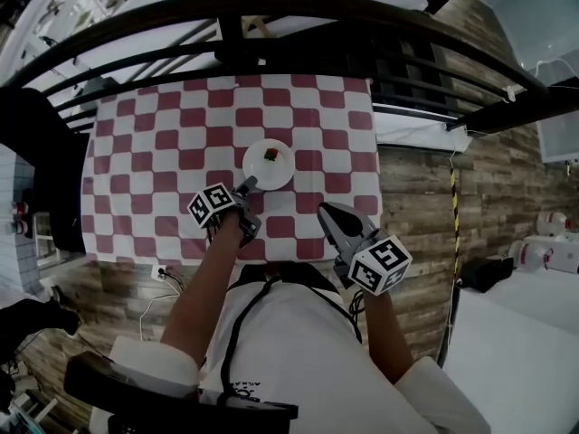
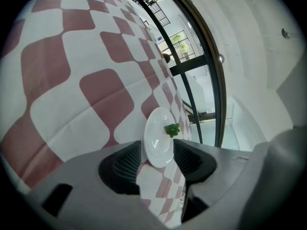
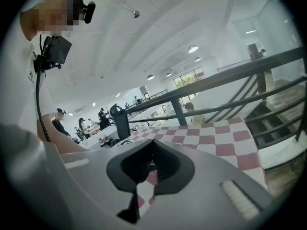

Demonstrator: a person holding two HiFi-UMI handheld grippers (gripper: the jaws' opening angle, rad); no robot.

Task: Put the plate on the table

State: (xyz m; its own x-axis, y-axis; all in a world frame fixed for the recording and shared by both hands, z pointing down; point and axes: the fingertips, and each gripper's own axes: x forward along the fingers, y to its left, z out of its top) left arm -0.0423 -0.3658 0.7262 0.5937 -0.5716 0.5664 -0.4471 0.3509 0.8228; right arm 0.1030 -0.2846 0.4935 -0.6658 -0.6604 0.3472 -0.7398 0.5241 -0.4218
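Observation:
A small white plate [image 1: 268, 164] lies flat on the red-and-white checked table [image 1: 145, 152], near its middle. On it sits a small red and green item [image 1: 270, 155]. My left gripper [image 1: 246, 186] is at the plate's near-left rim. In the left gripper view the plate [image 2: 158, 138] with the green item [image 2: 171, 129] shows between the spread jaws of the left gripper [image 2: 157, 147], and the pads stand apart from it. My right gripper [image 1: 324, 208] hovers over the table's near-right edge, away from the plate. Its jaws meet at the tip [image 3: 152, 142] with nothing between them.
A black metal railing [image 1: 271, 7] curves past the table's far side. Wooden floor [image 1: 425, 197] lies right of the table, with a yellow-black strip [image 1: 453, 206] on it. Several people [image 3: 81, 126] stand far off behind the checked table [image 3: 225, 138] in the right gripper view.

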